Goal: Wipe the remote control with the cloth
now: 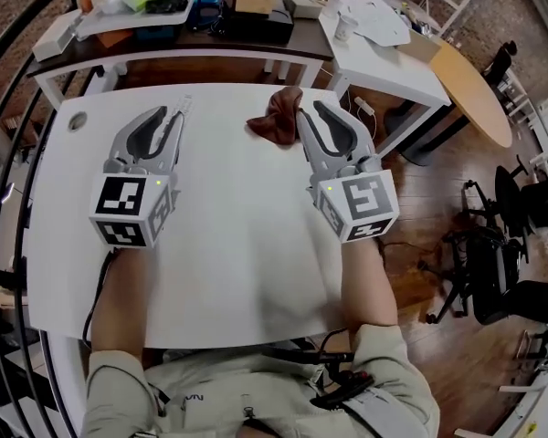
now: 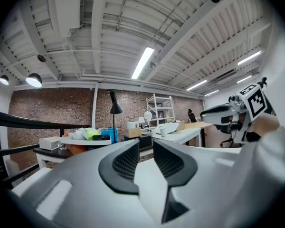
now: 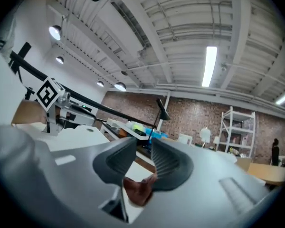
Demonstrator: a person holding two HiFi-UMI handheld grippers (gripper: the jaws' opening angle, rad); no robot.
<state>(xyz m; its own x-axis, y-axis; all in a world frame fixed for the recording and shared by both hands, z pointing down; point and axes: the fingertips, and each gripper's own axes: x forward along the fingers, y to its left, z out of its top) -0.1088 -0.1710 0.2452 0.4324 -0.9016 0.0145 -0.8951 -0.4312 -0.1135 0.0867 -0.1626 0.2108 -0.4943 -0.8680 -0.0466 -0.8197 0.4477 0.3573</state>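
Observation:
A crumpled brown cloth [image 1: 276,119] lies on the white table [image 1: 237,245] near its far edge. My right gripper [image 1: 312,112] hovers just right of the cloth and above it, its jaws a narrow gap apart with nothing between them. In the right gripper view the cloth [image 3: 137,190] shows on the table below the jaws [image 3: 143,144]. My left gripper [image 1: 167,117] hangs over the table's far left, jaws likewise narrowly apart and empty [image 2: 146,144]. A slim white object [image 1: 184,106], possibly the remote control, lies just beyond its tips, partly hidden.
A round cable hole [image 1: 77,121] sits at the table's far left corner. Behind the table stands a dark desk [image 1: 164,39] with boxes and clutter, beside another white table [image 1: 384,62]. A black railing [image 1: 9,53] runs on the left, and office chairs [image 1: 502,263] stand at the right.

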